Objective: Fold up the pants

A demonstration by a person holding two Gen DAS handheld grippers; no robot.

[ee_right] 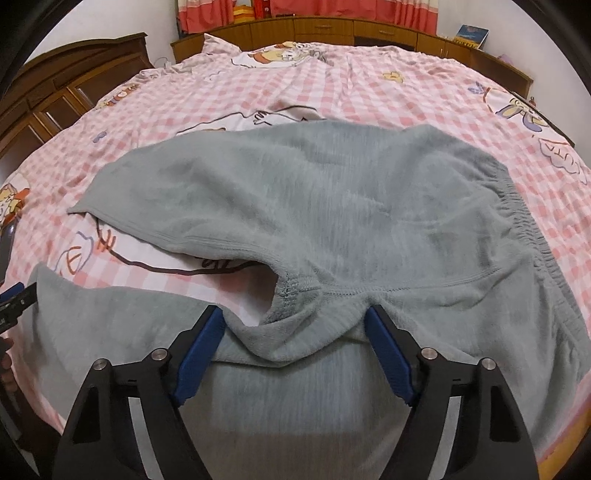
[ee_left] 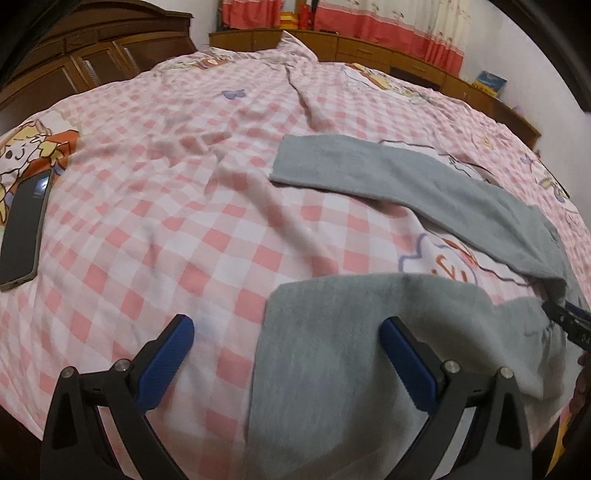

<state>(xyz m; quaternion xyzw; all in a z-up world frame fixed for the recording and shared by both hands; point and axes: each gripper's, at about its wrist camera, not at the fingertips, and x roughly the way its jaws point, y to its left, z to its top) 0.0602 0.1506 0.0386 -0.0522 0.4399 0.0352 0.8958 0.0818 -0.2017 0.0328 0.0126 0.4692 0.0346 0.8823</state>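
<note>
**Grey pants spread crosswise on the checked bed**

Bed cover (ee_right: 369,92): pink-and-white check with cartoon prints, filling both views; wrinkled toward the far side. Wooden cabinets (ee_left: 92,55) stand beyond it, red-and-white curtains (ee_left: 388,22) at the back wall.

Pants (ee_right: 332,206): grey fleece, lying flat on the near half of the cover. Long axis runs side to side across the bed. In the right wrist view the gathered elastic waistband (ee_right: 524,221) sits at the right, and both legs point left. Far leg (ee_left: 388,173) stretches out straight, its hem end toward the left. Near leg (ee_left: 332,350) lies along the bed's near edge, hem also left. The two legs are apart, with a wedge of cover showing between them up to the crotch seam (ee_right: 295,291).

Phone (ee_left: 26,229): dark, lying on the cover well to the left of the pants.

Right gripper (ee_right: 295,347): jaws wide, set either side of the crotch fold; fabric bunches between the blue pads, but whether the pads press it I cannot tell.

Left gripper (ee_left: 288,347): jaws wide, low over the near leg's hem end; left pad over bare cover, right pad over the grey cloth, nothing gripped.
</note>
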